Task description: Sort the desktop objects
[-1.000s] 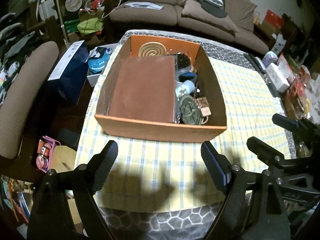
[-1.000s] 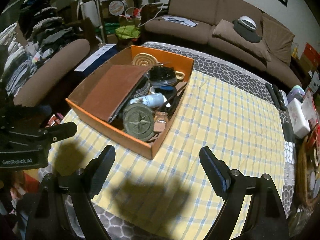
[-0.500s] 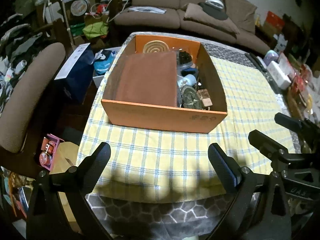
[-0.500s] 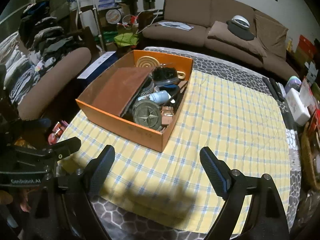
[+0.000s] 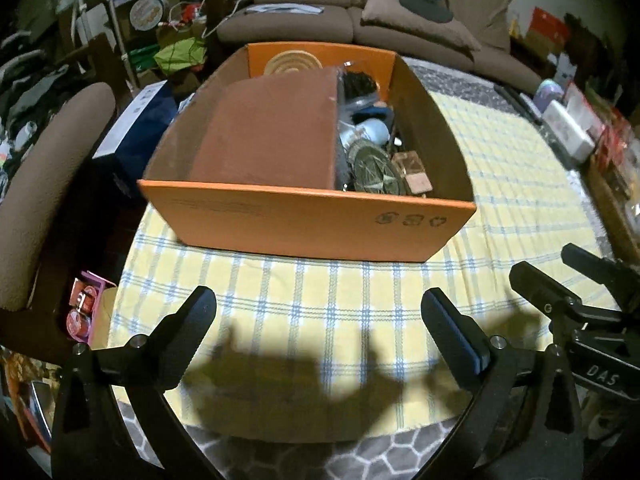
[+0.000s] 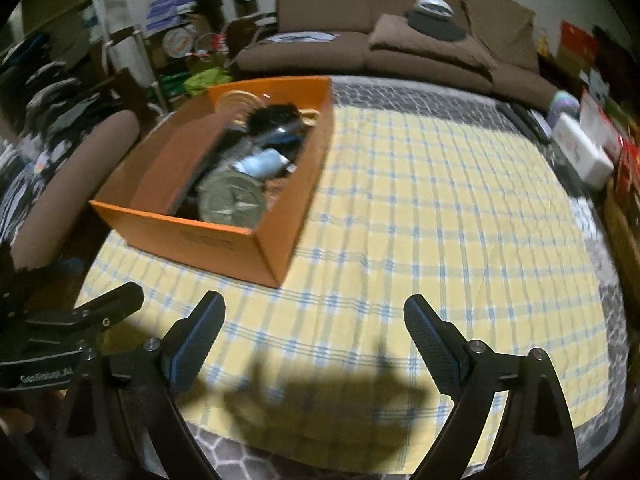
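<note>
An orange cardboard box (image 5: 308, 224) stands on the yellow checked tablecloth (image 5: 320, 304); it also shows in the right wrist view (image 6: 208, 236). Inside lie a brown book (image 5: 272, 136), a round compass-star tin (image 5: 374, 166), a pale blue bottle (image 5: 370, 132), a small pink box (image 5: 412, 170) and a spiral coaster (image 5: 292, 62). My left gripper (image 5: 319, 322) is open and empty, in front of the box's near wall. My right gripper (image 6: 314, 328) is open and empty, over the cloth to the right of the box.
A brown sofa (image 6: 384, 44) stands behind the table. White boxes and clutter (image 6: 580, 148) line the table's right edge. A brown padded chair (image 5: 40, 184) and a blue box (image 5: 132, 128) sit to the left. The cloth right of the box is bare.
Both grippers have drawn back and lower toward the table's near edge, so the box now appears from a flatter angle. Both stay open. The box and its contents have not moved.
</note>
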Demonstrator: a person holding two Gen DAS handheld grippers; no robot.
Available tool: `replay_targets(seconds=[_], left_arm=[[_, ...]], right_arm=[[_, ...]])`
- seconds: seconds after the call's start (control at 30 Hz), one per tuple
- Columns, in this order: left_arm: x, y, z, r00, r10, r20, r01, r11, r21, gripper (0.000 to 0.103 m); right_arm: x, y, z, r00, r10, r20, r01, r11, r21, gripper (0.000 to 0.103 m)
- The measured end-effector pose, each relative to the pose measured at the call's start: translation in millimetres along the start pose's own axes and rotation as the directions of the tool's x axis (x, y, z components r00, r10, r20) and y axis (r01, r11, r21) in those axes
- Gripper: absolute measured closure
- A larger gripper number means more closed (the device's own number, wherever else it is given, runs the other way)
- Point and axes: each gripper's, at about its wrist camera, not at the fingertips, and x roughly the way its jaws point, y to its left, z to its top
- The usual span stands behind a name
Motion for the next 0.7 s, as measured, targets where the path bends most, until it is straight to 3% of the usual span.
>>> replay_targets(seconds=[0.5,0.6,0.7], left_arm=[[60.6,-2.7,0.6,1.000,0.002,-0.009,-0.003,0.999,-0.046,0.000],[69.6,-8.7,-1.8,1.000,-0.007,-0.014,0.007,0.999,-0.036,0.000],[75.5,-16.8,-3.2,1.000,-0.016,-0.016,0.016,1.000,-0.015,0.000]], right_arm=[[54.2,-44.9,-19.0,0.996,-0.078,-0.047,0.083,0.990,0.117,0.010],[66.1,-54.9,-23.5,0.996,-0.053,-0.077,0.066,0.983,0.173,0.010],[71.4,-60.1,-25.5,0.994,-0.079,-0.081,0.093,0.978,0.186,0.010]])
